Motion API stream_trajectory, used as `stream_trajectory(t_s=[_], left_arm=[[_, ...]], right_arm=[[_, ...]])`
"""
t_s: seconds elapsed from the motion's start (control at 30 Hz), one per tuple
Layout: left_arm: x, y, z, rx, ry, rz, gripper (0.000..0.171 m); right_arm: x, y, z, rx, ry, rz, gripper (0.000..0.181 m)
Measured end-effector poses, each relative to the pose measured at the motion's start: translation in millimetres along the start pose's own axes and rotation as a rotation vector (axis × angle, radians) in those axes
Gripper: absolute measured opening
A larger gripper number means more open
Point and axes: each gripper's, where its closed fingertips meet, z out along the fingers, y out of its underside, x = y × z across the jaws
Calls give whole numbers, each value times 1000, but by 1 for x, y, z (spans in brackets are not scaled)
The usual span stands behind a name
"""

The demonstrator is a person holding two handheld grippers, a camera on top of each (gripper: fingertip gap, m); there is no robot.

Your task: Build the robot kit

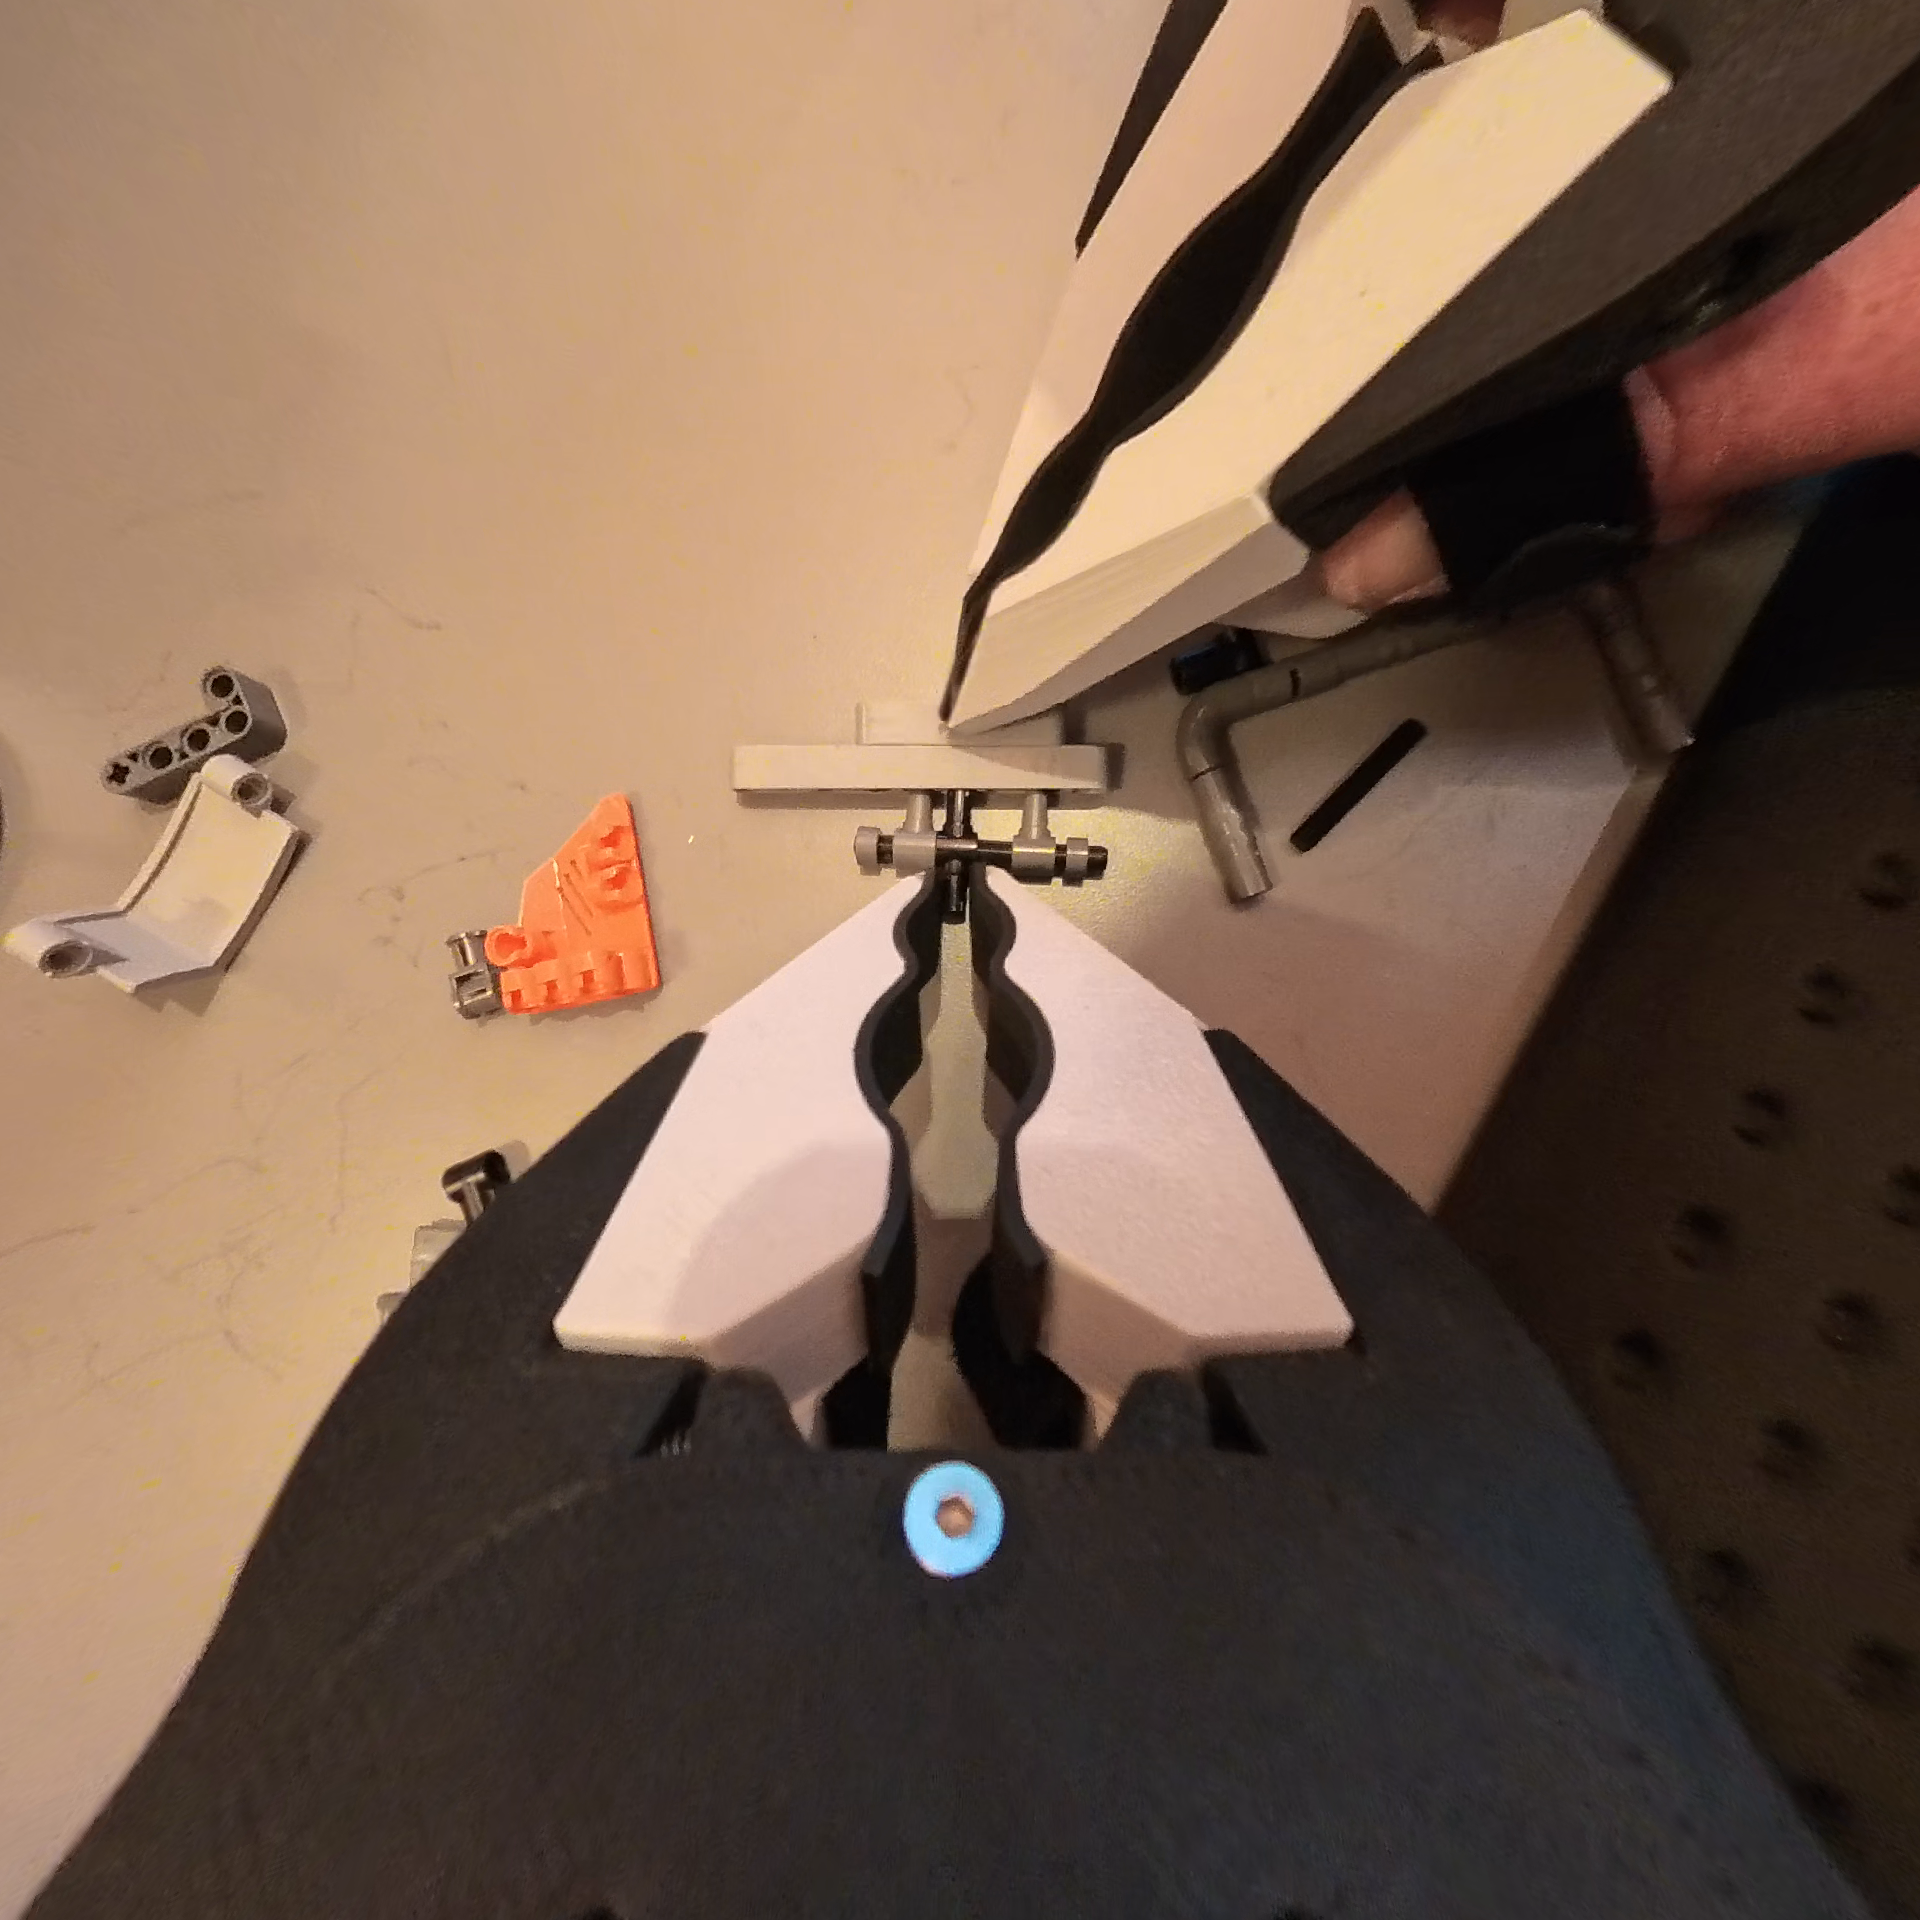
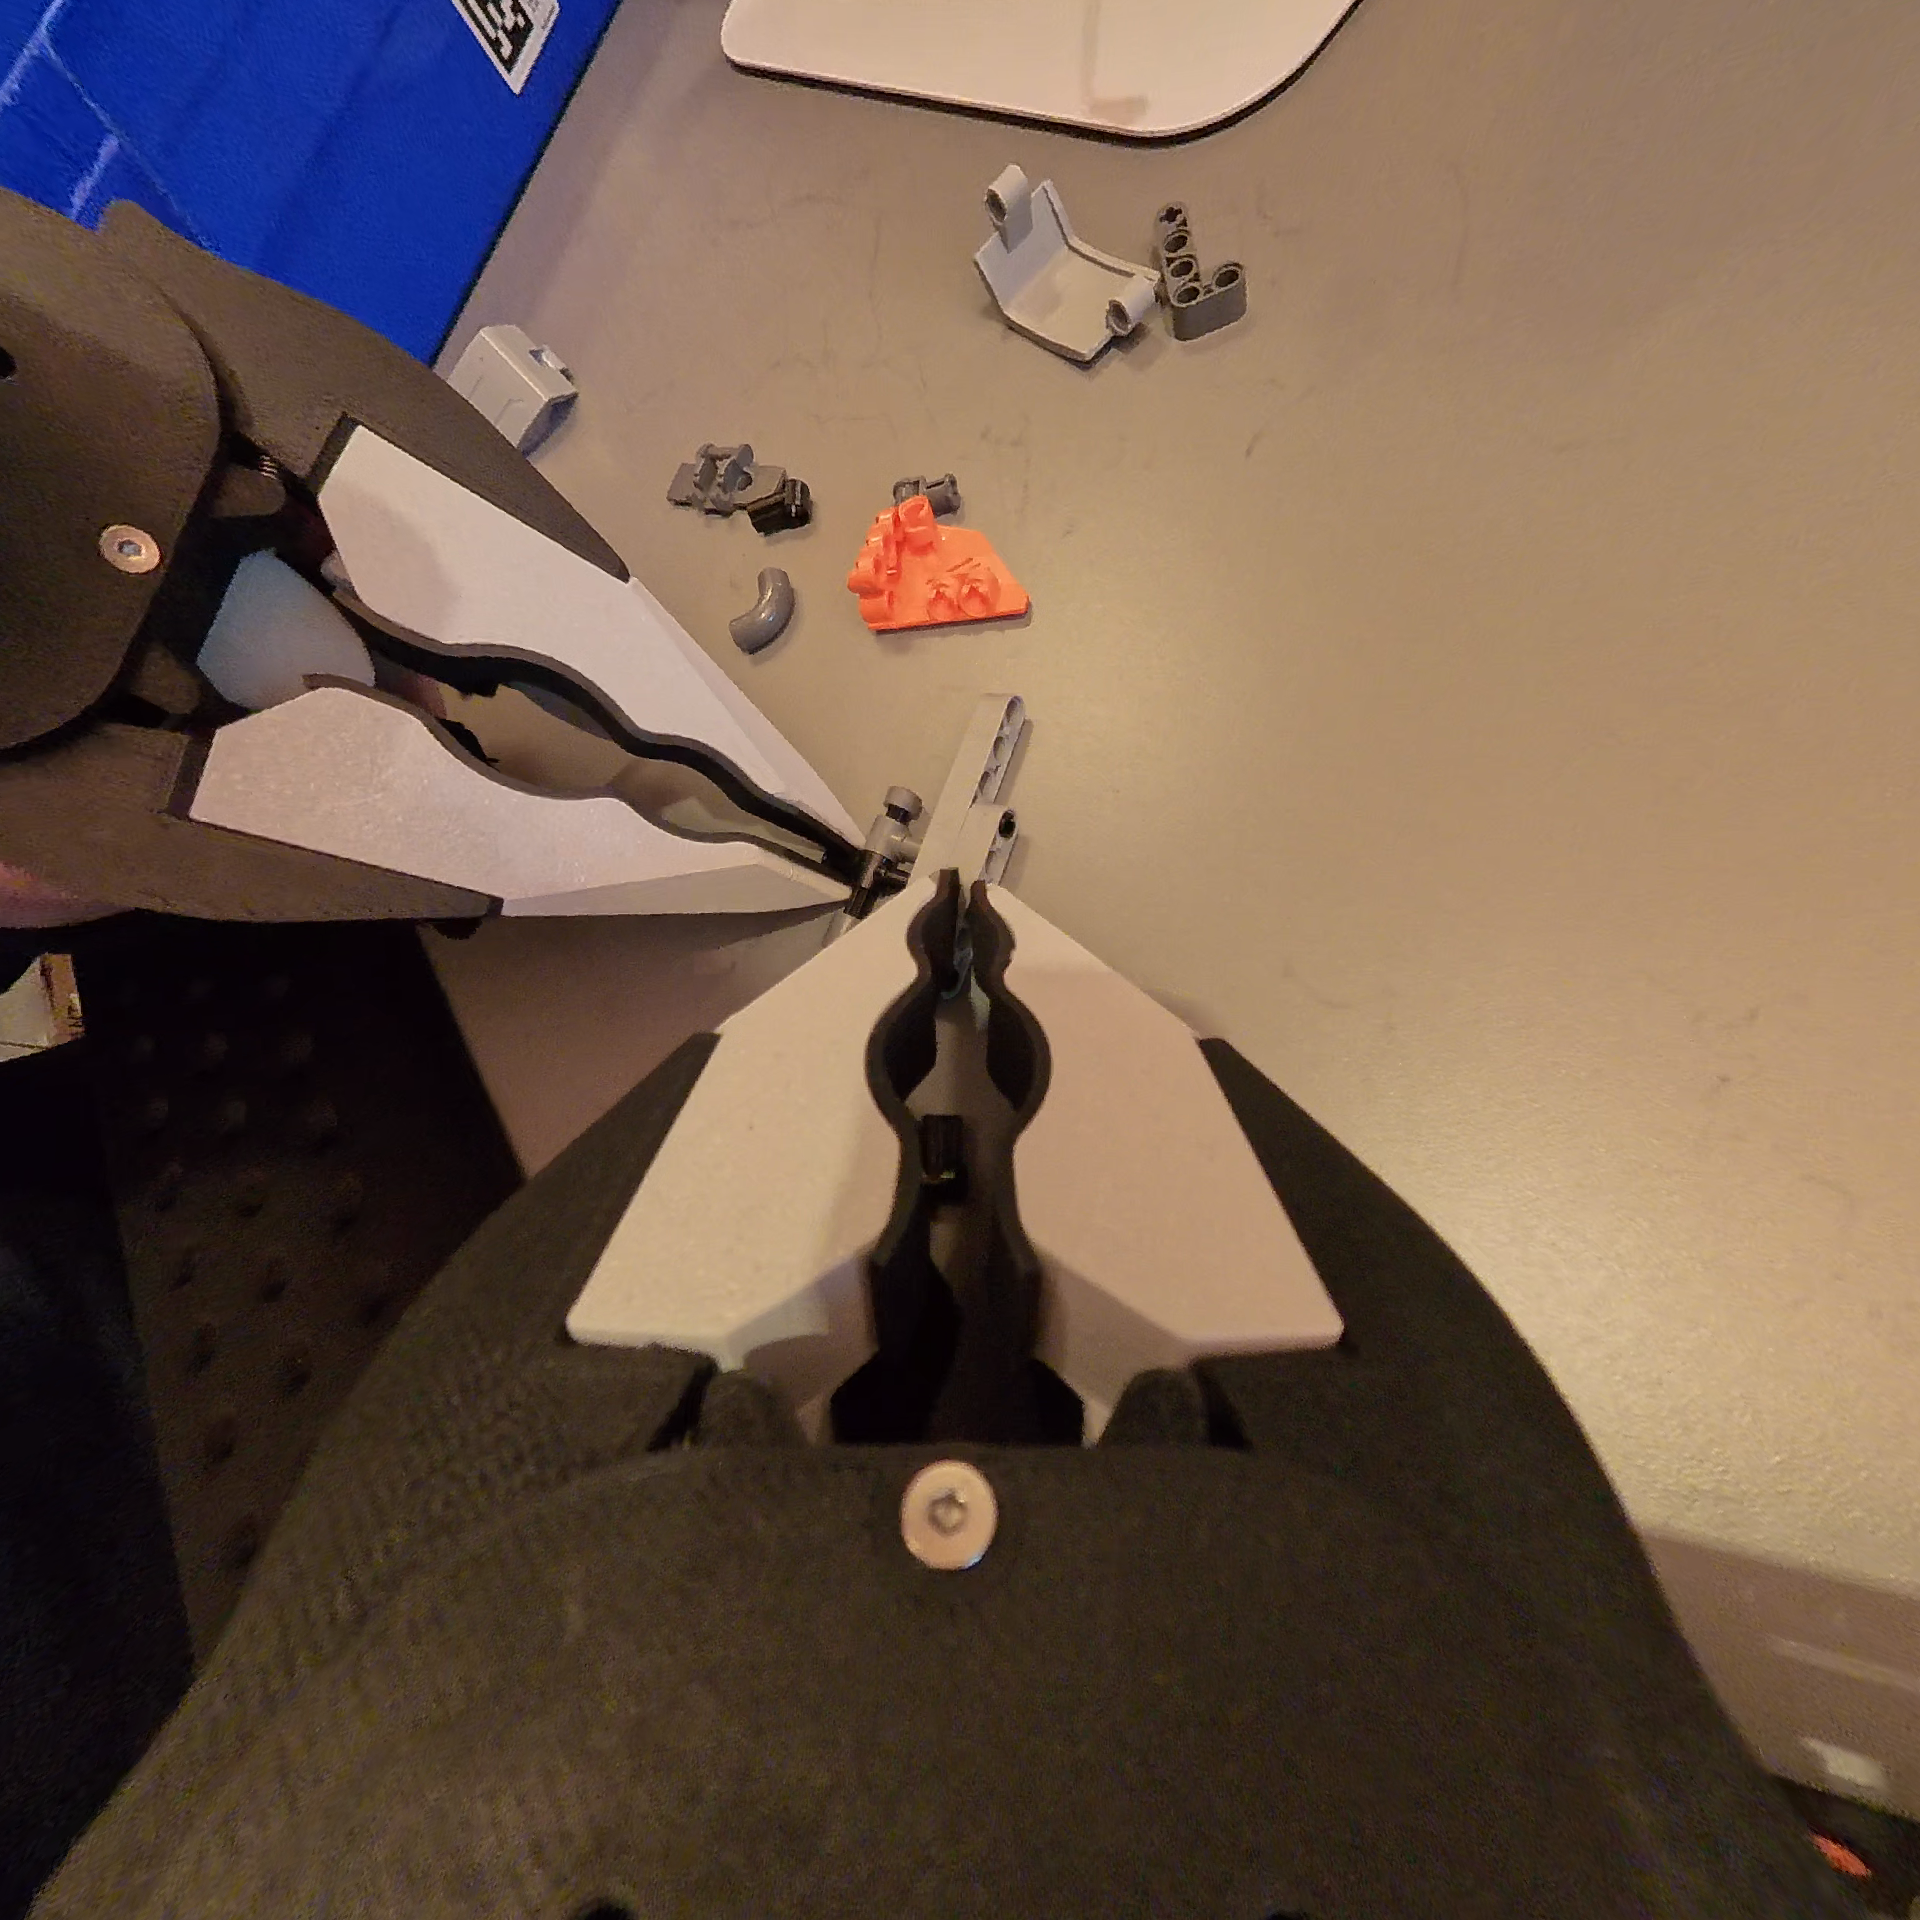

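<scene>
A small brick assembly sits between both grippers: a light grey beam (image 1: 925, 767) with grey connectors and a black cross axle (image 1: 977, 852) under it. My left gripper (image 1: 958, 896) is shut on the black axle's stub. My right gripper (image 1: 951, 709) comes in from the upper right, held by a gloved hand (image 1: 1538, 499), with its tips shut on the beam's far edge. In the right wrist view my right gripper (image 2: 961, 885) pinches the beam (image 2: 992, 758), and the left gripper (image 2: 862, 871) reaches in from the left onto the axle.
An orange panel (image 1: 582, 914) (image 2: 935, 582), a white curved panel (image 1: 177, 894) (image 2: 1049, 281) and a dark grey L beam (image 1: 197, 738) (image 2: 1195, 275) lie on the tabletop. A grey bent tube (image 1: 1226, 790) and black axle (image 1: 1356, 784) lie right. A black perforated board (image 1: 1714, 1143) borders the table. The tips of both grippers are at nearly the same place.
</scene>
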Motion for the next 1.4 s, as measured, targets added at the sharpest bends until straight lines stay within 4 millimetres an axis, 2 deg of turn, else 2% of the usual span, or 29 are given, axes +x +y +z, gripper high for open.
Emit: stream_trajectory(t_s=[0.5,0.9,1.1,1.23,1.4], left_arm=[[1,0,-1,18,41,-30,4],[1,0,-6,45,42,-47,17],[-13,-2,-14,59,37,-69,31],[-15,1,-15,50,79,-72,32],[-6,7,-8,11,127,-54,32]], right_arm=[[-2,0,0,-1,-26,-1,2],[-3,-3,-3,18,-54,23,4],[-2,-3,-8,16,-33,17,5],[-7,6,2,-61,-48,23,17],[-10,6,5,-96,-16,-22,11]])
